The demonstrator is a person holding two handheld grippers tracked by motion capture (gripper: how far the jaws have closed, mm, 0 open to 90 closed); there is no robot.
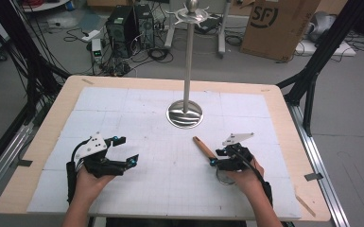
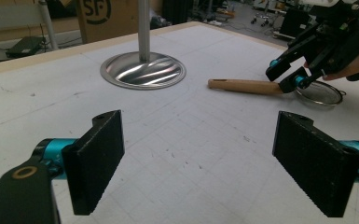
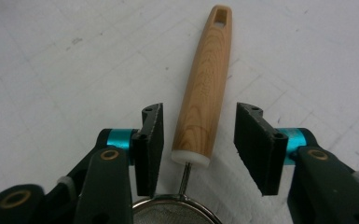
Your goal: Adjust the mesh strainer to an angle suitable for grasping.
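Observation:
A small mesh strainer lies on the white mat with its wooden handle [image 1: 203, 145] [image 2: 245, 86] [image 3: 205, 93] pointing away from me. Its metal mesh bowl [image 1: 224, 178] [image 2: 319, 93] [image 3: 175, 212] sits under my right hand. My right gripper [image 1: 220, 160] [image 2: 279, 78] [image 3: 201, 140] straddles the handle's near end. The two pads stand on either side of the wood with a gap at each, so it is open. At the mat's near left my left gripper [image 1: 127, 150] [image 2: 200, 158] hovers wide open with nothing between its jaws.
A metal stand with a round base [image 1: 184, 115] [image 2: 142, 70] and a tall pole [image 1: 189, 56] rises at the mat's far middle. The wooden table rim [image 1: 283, 123] frames the mat. On the floor behind are a cardboard box [image 1: 274, 23], computer towers [image 1: 127, 26] and cables.

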